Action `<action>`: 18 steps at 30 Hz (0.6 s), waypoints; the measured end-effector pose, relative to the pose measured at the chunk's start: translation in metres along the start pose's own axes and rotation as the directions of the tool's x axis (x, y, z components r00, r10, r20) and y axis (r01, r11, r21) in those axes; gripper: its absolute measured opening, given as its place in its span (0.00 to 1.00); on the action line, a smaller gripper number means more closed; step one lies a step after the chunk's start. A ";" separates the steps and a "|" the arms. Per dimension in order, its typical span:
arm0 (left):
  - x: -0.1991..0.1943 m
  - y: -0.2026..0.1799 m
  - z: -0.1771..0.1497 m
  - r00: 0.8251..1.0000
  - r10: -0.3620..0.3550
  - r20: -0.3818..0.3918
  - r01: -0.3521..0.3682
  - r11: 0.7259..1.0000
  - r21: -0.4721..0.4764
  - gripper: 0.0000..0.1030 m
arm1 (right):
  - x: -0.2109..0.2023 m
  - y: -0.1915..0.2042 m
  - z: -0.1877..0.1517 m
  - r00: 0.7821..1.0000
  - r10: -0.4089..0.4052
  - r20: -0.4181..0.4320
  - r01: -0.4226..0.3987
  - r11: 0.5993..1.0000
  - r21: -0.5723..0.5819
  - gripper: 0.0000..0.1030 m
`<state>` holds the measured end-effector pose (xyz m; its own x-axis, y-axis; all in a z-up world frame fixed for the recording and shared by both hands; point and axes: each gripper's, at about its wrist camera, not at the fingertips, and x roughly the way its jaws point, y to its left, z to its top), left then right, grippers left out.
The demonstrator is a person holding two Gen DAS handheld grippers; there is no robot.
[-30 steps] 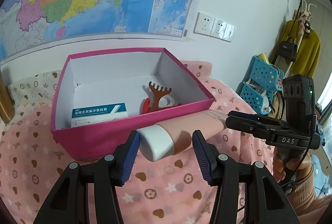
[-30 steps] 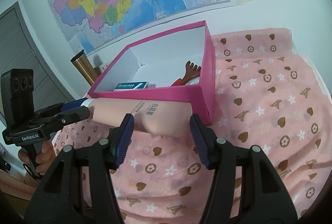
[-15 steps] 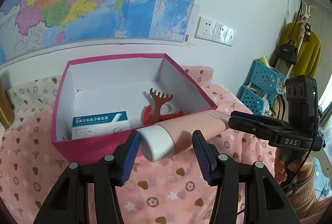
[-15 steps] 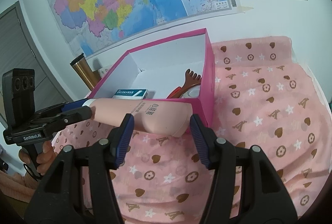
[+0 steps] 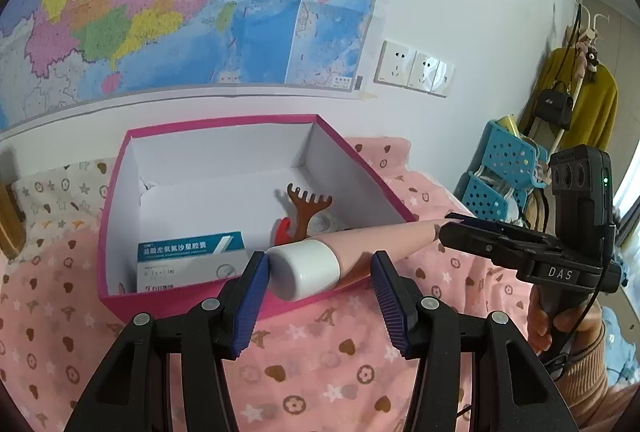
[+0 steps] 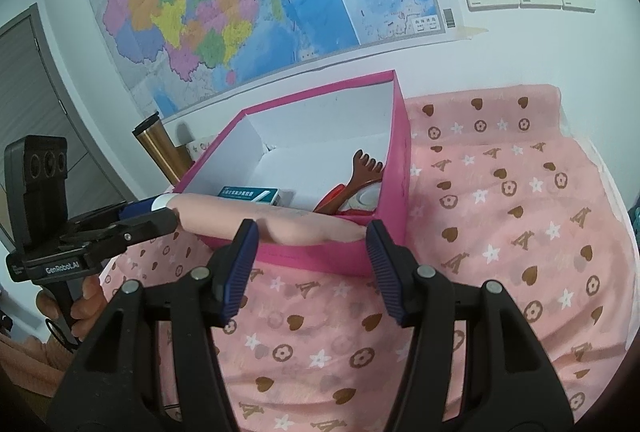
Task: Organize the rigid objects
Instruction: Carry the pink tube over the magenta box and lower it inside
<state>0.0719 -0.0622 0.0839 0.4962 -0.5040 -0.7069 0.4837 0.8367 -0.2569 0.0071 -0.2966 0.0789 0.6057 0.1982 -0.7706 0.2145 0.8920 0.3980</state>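
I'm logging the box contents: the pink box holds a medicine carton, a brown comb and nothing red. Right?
Not quite. The pink box holds the medicine carton and brown comb, but also a red item beside the comb, as the left wrist view shows.

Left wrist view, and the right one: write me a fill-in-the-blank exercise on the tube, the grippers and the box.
1. The pink tube has a ___ cap.
2. The left gripper and the right gripper each grip one ___ of it.
3. The blue-and-white carton lies ___ the magenta box.
Missing words: white; end; inside.
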 end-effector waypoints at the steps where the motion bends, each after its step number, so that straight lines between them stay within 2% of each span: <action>1: 0.000 0.000 0.001 1.000 0.001 0.002 -0.001 1.000 -0.001 0.51 | 0.000 0.000 0.001 1.000 0.000 0.002 0.000 1.000 0.000 0.57; 18: 0.009 0.003 0.011 1.000 0.010 0.008 -0.010 1.000 -0.014 0.51 | 0.003 -0.004 0.015 1.000 -0.009 0.022 0.009 1.000 -0.010 0.57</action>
<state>0.0854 -0.0669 0.0836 0.5067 -0.4973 -0.7042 0.4689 0.8444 -0.2589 0.0197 -0.3051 0.0822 0.6208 0.1814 -0.7627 0.2119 0.8979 0.3860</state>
